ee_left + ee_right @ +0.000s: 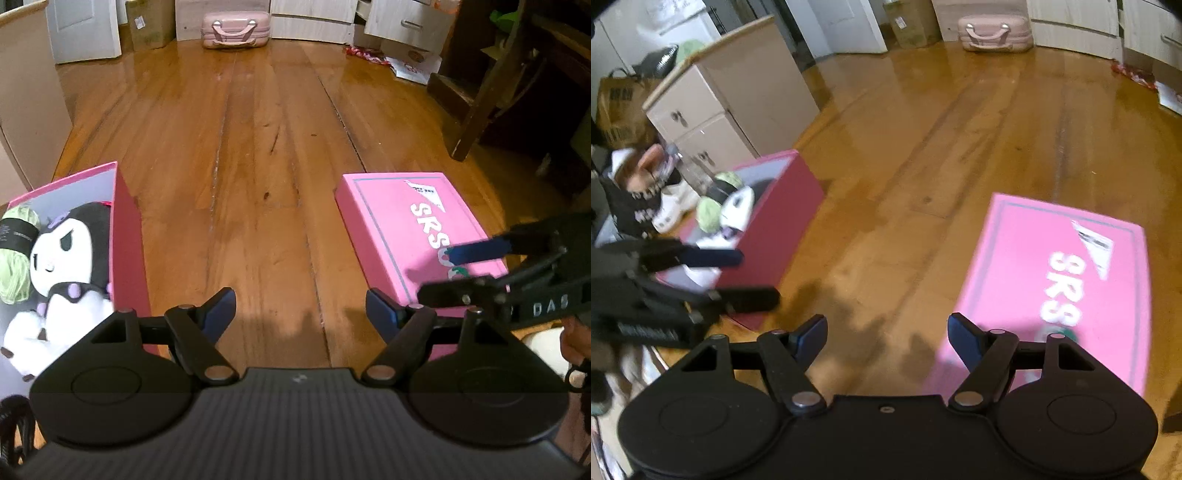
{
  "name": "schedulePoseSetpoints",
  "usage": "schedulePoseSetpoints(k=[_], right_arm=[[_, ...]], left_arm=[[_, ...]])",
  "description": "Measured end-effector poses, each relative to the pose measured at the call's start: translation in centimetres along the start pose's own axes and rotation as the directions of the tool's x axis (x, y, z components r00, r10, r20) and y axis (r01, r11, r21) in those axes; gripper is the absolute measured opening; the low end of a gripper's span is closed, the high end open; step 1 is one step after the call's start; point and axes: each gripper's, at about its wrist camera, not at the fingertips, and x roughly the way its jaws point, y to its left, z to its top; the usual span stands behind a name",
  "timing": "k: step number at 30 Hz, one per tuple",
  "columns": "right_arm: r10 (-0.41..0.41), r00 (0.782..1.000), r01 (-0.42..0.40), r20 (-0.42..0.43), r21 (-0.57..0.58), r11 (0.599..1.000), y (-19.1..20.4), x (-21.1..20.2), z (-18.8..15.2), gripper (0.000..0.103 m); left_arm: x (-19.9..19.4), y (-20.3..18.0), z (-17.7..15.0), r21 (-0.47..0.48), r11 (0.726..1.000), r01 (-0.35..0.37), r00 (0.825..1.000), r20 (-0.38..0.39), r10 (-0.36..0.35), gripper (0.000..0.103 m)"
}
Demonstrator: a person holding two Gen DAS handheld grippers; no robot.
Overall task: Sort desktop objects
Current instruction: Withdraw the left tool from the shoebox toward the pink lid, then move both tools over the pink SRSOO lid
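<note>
An open pink box (127,240) stands on the wooden floor at the left. A black-and-white plush toy (70,258) and a ball of green yarn (14,258) lie inside it. A flat pink lid (402,229) with white letters lies on the floor to the right. My left gripper (301,314) is open over the bare floor between box and lid, nothing between its blue pads. My right gripper (888,332) is open too, empty, just left of the lid (1063,295). In the right wrist view the box (786,218) sits beyond my left gripper (738,277).
A pink suitcase (234,29) stands against the far wall beside a cardboard box (149,24). A beige cabinet (738,96) is behind the pink box, with white shoes (674,205) and bags near it. Dark wooden furniture legs (480,99) and scattered papers (410,66) are at the right.
</note>
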Motion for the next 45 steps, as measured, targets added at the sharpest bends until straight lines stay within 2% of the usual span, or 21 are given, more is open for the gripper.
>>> schedulePoseSetpoints(k=[6,10,14,16,18,33,35,38,41,45], right_arm=[[-0.066,0.998,0.067,-0.020,0.054,0.996,-3.4,-0.2,-0.5,0.077],[-0.173,0.984,0.175,-0.035,0.046,0.984,-5.1,-0.1,-1.0,0.077],[-0.165,0.985,0.170,-0.046,0.114,0.979,-7.5,-0.5,-2.8,0.079],[-0.188,0.980,0.195,-0.065,0.133,0.972,-8.3,-0.4,-3.4,0.079],[-0.214,0.974,0.223,-0.076,0.136,0.965,-8.8,-0.5,-3.9,0.079],[-0.244,0.966,0.257,-0.087,0.206,0.944,-12.4,-0.4,-4.6,0.079],[-0.267,0.959,0.281,-0.093,0.208,0.937,-12.8,-0.3,-4.7,0.079],[-0.350,0.933,0.359,-0.078,0.229,0.905,-13.5,-0.2,-4.8,0.079],[-0.324,0.942,0.337,-0.092,0.253,0.907,-14.3,0.2,-5.1,0.079],[-0.361,0.928,0.374,-0.099,0.225,0.900,-14.4,0.3,-5.1,0.079]], left_arm=[[1.5,-2.1,0.0,0.004,0.999,0.038,0.999,-0.012,-0.038,0.077],[3.0,-3.7,-0.2,0.009,0.998,0.055,0.997,-0.055,-0.055,0.077],[3.3,-5.7,-0.6,0.062,0.995,0.075,0.995,-0.075,-0.070,0.078],[3.5,-6.4,-0.7,0.073,0.993,0.092,0.993,-0.085,-0.086,0.078],[3.9,-6.9,-0.8,0.071,0.992,0.100,0.991,-0.091,-0.094,0.078],[8.2,-8.9,-1.2,0.056,0.989,0.139,0.984,-0.121,-0.131,0.078],[8.8,-9.1,-1.2,0.044,0.989,0.139,0.984,-0.119,-0.133,0.078],[9.6,-9.2,-1.2,0.021,0.989,0.145,0.983,-0.115,-0.142,0.078],[10.0,-9.1,-1.0,0.003,0.984,0.177,0.979,-0.106,-0.175,0.078],[10.7,-9.2,-0.7,-0.006,0.982,0.191,0.975,-0.111,-0.190,0.078]])
